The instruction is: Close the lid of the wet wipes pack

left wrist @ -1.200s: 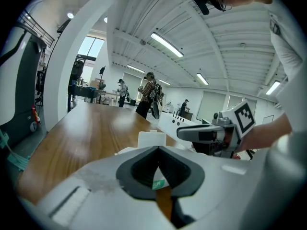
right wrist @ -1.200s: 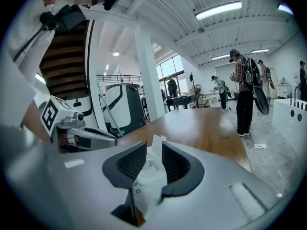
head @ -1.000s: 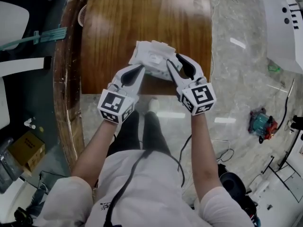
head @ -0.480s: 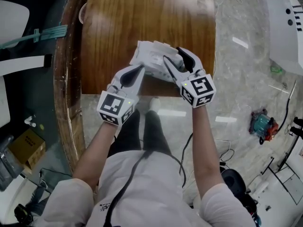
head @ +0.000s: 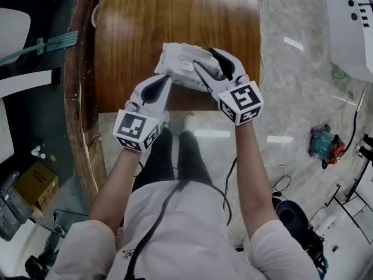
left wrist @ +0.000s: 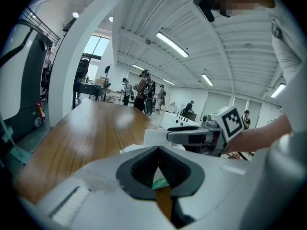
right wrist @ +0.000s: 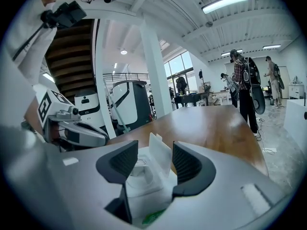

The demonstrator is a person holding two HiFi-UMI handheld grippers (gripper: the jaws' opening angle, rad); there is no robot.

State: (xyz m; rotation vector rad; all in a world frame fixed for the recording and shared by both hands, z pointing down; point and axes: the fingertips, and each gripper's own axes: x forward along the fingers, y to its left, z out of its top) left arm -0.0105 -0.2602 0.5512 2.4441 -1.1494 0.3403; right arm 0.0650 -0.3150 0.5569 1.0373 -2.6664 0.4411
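Changed since a second ago: right gripper (head: pixel 203 57) now wider, and a bit farther over the wipes pack (head: pixel 180 60). Grips nothing, with jaws wide apart and the raised lid (right wrist: pixel 159 156) standing up between them, not pinched. On the left gripper (head: pixel 165 79), jaws squeezed shut on the thin near end of the pack. Sits by the near edge of the table (head: pixel 175 16), long side running left to right. Closest to the lid: right gripper. Likely next: pushing the lid down flat. Under the lid, a round hole; wipes inside hard to see.
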